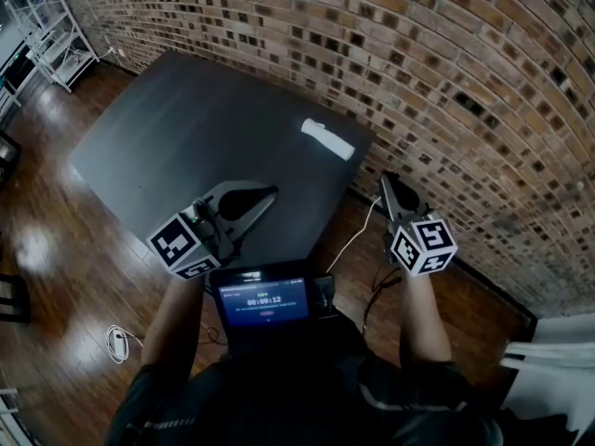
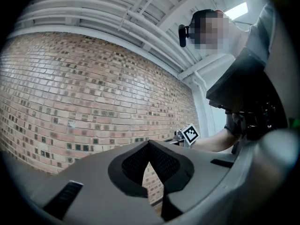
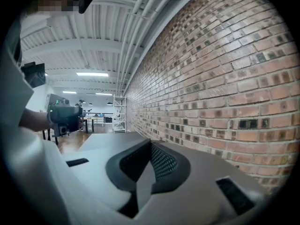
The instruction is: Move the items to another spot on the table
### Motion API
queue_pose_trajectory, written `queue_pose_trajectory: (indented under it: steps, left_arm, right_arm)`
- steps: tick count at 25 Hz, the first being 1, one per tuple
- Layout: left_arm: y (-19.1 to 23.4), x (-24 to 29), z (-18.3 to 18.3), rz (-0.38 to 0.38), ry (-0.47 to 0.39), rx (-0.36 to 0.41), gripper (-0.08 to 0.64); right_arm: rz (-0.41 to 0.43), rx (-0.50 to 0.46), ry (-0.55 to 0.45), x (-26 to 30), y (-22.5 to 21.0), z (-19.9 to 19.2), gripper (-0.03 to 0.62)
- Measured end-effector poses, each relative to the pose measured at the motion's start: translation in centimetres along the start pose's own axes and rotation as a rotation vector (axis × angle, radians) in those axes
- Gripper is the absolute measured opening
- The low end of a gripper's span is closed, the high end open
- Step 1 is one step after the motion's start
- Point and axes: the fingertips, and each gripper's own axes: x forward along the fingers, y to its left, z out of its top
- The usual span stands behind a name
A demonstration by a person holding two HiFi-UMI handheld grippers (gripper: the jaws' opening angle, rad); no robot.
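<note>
A single white oblong item (image 1: 327, 138) lies near the far right corner of the black table (image 1: 186, 137). My left gripper (image 1: 268, 194) hovers over the table's near edge, well short of the item, its jaws shut and empty (image 2: 149, 146). To the right of the table, my right gripper (image 1: 387, 180) is held over the floor by the brick wall, also shut with nothing in it (image 3: 150, 144). The left gripper view points up at the wall and shows the right gripper's marker cube (image 2: 191, 134). The right gripper view shows the tabletop (image 3: 108, 142).
A curved brick wall (image 1: 446, 72) runs close along the table's far and right sides. White shelving (image 1: 51, 26) stands at the far left. A screen showing a timer (image 1: 265, 300) sits at the person's chest. Cables (image 1: 119, 342) lie on the wooden floor.
</note>
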Motion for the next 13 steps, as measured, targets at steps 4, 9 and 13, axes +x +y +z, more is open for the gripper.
queue_pose_trajectory:
  steps: [4, 9, 13]
  left_arm:
    - [0.6, 0.2, 0.2, 0.005, 0.001, -0.001, -0.006]
    - [1.0, 0.3, -0.1, 0.008, 0.001, 0.005, -0.006]
    - [1.5, 0.3, -0.2, 0.009, -0.004, 0.005, -0.006]
  right_arm:
    - [0.001, 0.002, 0.002, 0.5, -0.3, 0.5, 0.003]
    - [0.005, -0.012, -0.002, 1.2, -0.5, 0.7, 0.003]
    - [0.001, -0.012, 0.001, 1.8, -0.7, 0.6, 0.003]
